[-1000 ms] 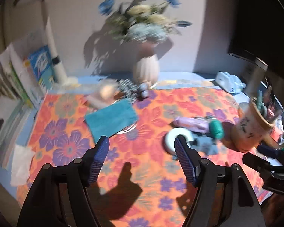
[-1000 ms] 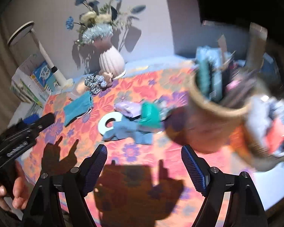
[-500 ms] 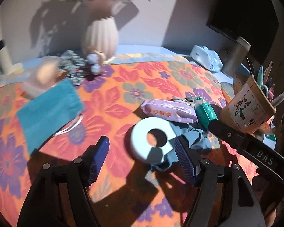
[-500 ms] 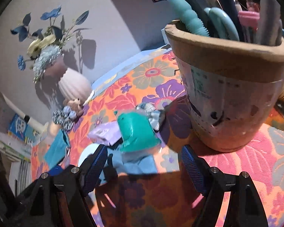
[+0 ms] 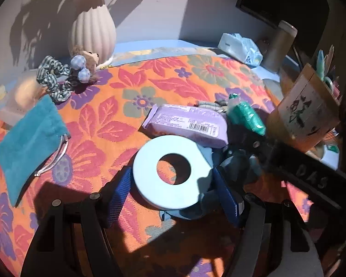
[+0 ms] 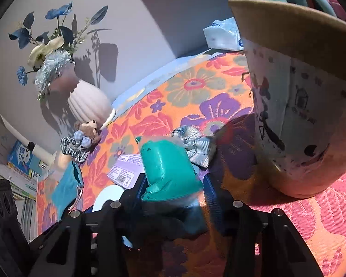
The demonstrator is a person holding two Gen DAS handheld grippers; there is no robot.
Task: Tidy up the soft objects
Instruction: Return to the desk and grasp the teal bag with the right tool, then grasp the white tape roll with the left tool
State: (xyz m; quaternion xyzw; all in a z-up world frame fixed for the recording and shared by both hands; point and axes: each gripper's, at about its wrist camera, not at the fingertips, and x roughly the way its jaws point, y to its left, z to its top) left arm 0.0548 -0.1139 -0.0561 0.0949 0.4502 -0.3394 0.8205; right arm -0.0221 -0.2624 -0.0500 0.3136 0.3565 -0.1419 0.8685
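On the orange floral cloth [image 5: 173, 85] lies a pale blue ring [image 5: 173, 170] on blue fabric [image 5: 210, 210]. My left gripper [image 5: 173, 194] is open, its blue pads either side of the ring. A lilac wipes pack [image 5: 186, 122] lies just beyond. My right gripper [image 6: 173, 184] has its pads against a green soft packet [image 6: 168, 168], which also shows in the left wrist view [image 5: 246, 115]. A plaid bow [image 6: 198, 145], a teal pouch [image 5: 27, 143], a striped scrunchie [image 5: 53, 78] and a small bear [image 5: 87, 57] lie around.
A brown pen cup [image 6: 306, 92] stands close on the right of the green packet. A ribbed vase [image 5: 92, 30] with flowers stands at the back by the wall. A tissue pack [image 5: 240, 46] lies at the back right. Books [image 6: 23, 159] stand at the left.
Both grippers have moved forward and down. The left gripper now straddles the pale blue ring. The right gripper's pads have closed in around the green packet.
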